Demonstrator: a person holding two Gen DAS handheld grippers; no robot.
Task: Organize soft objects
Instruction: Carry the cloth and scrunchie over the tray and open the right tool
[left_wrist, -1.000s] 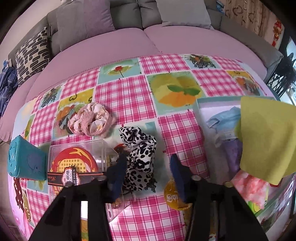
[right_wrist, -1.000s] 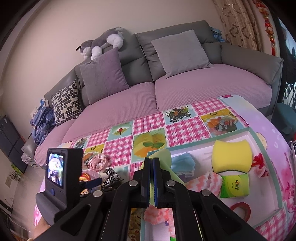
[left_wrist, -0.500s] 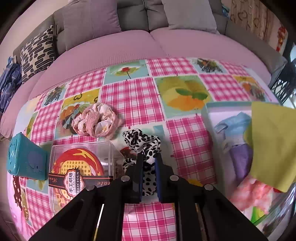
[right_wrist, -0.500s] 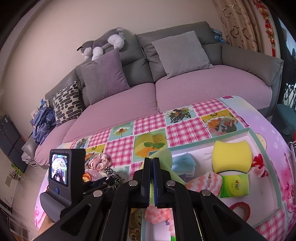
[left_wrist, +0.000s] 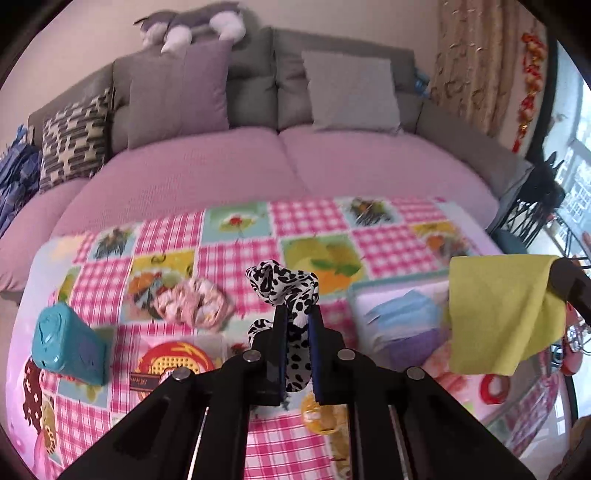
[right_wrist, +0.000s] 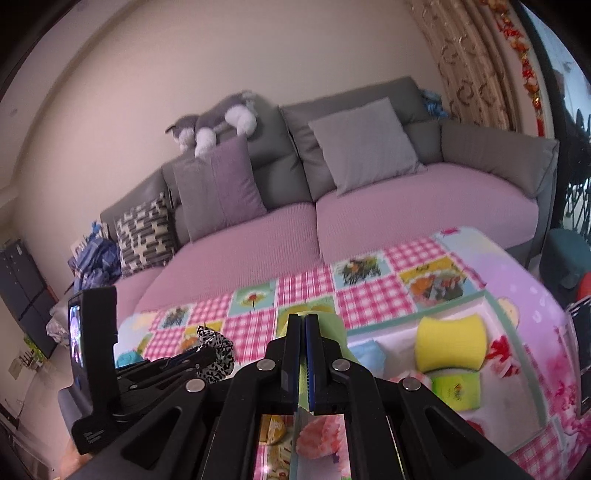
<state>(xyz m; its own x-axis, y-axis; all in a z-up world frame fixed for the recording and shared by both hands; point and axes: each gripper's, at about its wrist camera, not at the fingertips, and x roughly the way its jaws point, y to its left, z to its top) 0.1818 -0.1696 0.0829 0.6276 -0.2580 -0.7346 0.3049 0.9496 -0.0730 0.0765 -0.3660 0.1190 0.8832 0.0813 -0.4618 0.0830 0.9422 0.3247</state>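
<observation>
My left gripper (left_wrist: 297, 317) is shut on a black-and-white spotted scrunchie (left_wrist: 284, 284) and holds it lifted above the checked tablecloth; it also shows in the right wrist view (right_wrist: 216, 349). My right gripper (right_wrist: 304, 325) is shut on a yellow-green cloth (right_wrist: 328, 328), which hangs beside the tray in the left wrist view (left_wrist: 498, 310). A pink scrunchie (left_wrist: 190, 302) lies on the tablecloth. The white tray (right_wrist: 513, 325) holds a yellow sponge (right_wrist: 448, 343), a blue cloth (left_wrist: 399, 315) and a pink fluffy cloth (right_wrist: 317, 434).
A teal box (left_wrist: 68, 343) and a clear box with a red-yellow lid (left_wrist: 173, 363) stand at the left of the table. A green packet (right_wrist: 456, 387) lies in the tray. A sofa (left_wrist: 288, 166) with cushions lies beyond the table.
My left gripper closed on the spotted scrunchie and lifted it off the table, tilting upward. My right gripper stayed shut on the yellow-green cloth and rose a little.
</observation>
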